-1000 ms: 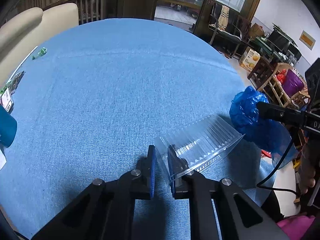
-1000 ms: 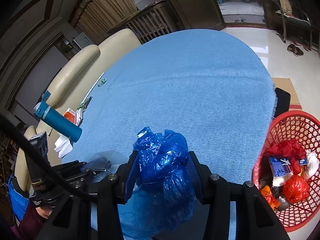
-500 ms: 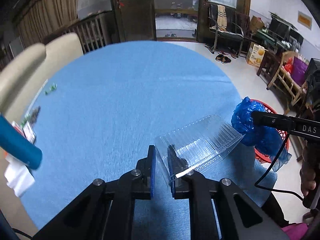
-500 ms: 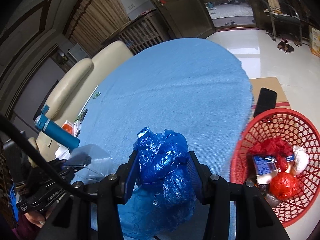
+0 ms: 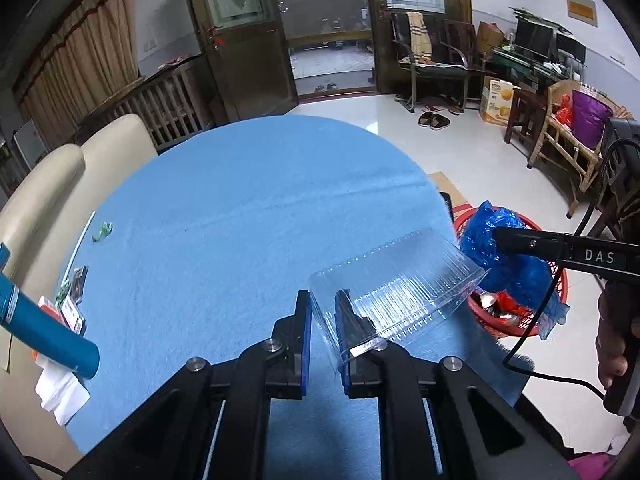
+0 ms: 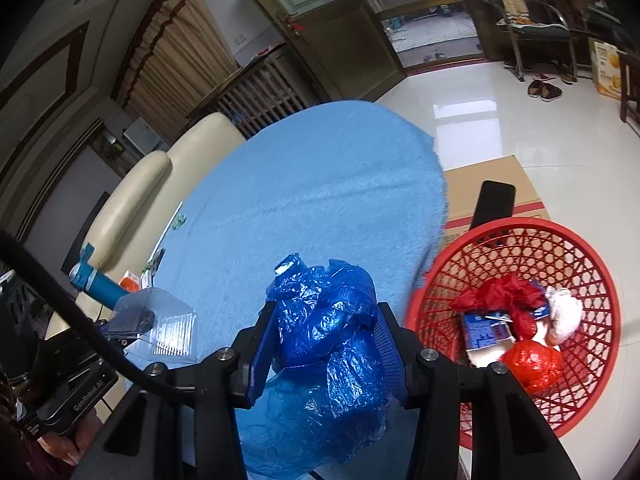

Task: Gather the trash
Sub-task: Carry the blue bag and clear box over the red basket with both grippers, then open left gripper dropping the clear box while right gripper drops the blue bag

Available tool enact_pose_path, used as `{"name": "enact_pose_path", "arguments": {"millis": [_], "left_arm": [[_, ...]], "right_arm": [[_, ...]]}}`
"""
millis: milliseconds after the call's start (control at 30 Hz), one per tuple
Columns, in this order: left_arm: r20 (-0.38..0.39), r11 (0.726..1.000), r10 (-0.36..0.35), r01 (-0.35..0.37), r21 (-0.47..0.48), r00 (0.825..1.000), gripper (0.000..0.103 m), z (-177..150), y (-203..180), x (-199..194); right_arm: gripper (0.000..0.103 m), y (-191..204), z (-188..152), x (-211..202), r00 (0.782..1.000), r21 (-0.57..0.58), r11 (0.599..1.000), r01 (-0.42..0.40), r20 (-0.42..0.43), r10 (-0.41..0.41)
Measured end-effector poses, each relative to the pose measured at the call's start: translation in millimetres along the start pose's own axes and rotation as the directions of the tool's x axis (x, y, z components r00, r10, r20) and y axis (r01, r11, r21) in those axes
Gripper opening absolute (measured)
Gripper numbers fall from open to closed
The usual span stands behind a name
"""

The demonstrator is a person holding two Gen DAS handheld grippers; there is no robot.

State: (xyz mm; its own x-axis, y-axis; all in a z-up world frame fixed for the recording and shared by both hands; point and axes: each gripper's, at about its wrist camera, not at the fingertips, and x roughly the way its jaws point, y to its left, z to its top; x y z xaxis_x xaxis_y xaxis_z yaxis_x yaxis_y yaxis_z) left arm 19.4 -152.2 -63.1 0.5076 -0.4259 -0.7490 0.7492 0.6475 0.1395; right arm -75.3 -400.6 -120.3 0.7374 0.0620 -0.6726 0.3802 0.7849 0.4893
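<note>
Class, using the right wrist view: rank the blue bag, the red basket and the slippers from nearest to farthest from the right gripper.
1. Blue bag: clamped in the right gripper.
2. Red basket: on the floor, just right of it.
3. Slippers: far across the floor, upper right.

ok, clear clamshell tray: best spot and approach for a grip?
Grip the clear clamshell tray by its thin side wall at the open rim, one pad inside and one outside, coming from the open end. The ribbed shell is too wide and flimsy to span. The left gripper holds it just so, jaws shut on the wall.
</note>
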Motion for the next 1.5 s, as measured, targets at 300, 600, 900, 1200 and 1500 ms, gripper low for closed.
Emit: {"name": "enact_pose_path", "arguments": {"millis": [300, 600, 900, 1200, 1500], "left_arm": [[0.011, 0.999, 0.011, -0.011, 0.050, 1.000, 0.012, 14.7, -23.6, -2.1], [0.014, 0.994, -0.004, 0.003, 0.109, 1.000, 0.012, 26.3, -49.7, -0.6], [0.010, 0.986, -0.020, 0.018, 0.163, 1.000, 0.012, 38.1, -75.7, 8.0], [-0.010, 0.976, -0.056, 0.057, 0.210, 0.998, 0.012, 55.2, -111.3, 28.6], [-0.056, 0.956, -0.146, 0.155, 0.251, 0.988, 0.012, 66.9, -155.4, 51.7]], "right_arm": [[0.050, -21.5, 5.1, -17.3, 0.999, 0.039, 0.999, 0.010, 0.039, -0.012], [0.050, -43.8, 6.7, -32.8, 0.997, 0.082, 0.996, 0.020, 0.070, -0.025], [0.050, -71.3, 8.0, -42.5, 0.995, 0.136, 0.990, 0.026, 0.091, -0.039], [0.050, -107.7, 5.8, -51.3, 0.991, 0.204, 0.978, 0.048, 0.111, -0.071], [0.051, -161.6, -2.0, -68.8, 0.983, 0.310, 0.947, 0.081, 0.131, -0.127]]}}
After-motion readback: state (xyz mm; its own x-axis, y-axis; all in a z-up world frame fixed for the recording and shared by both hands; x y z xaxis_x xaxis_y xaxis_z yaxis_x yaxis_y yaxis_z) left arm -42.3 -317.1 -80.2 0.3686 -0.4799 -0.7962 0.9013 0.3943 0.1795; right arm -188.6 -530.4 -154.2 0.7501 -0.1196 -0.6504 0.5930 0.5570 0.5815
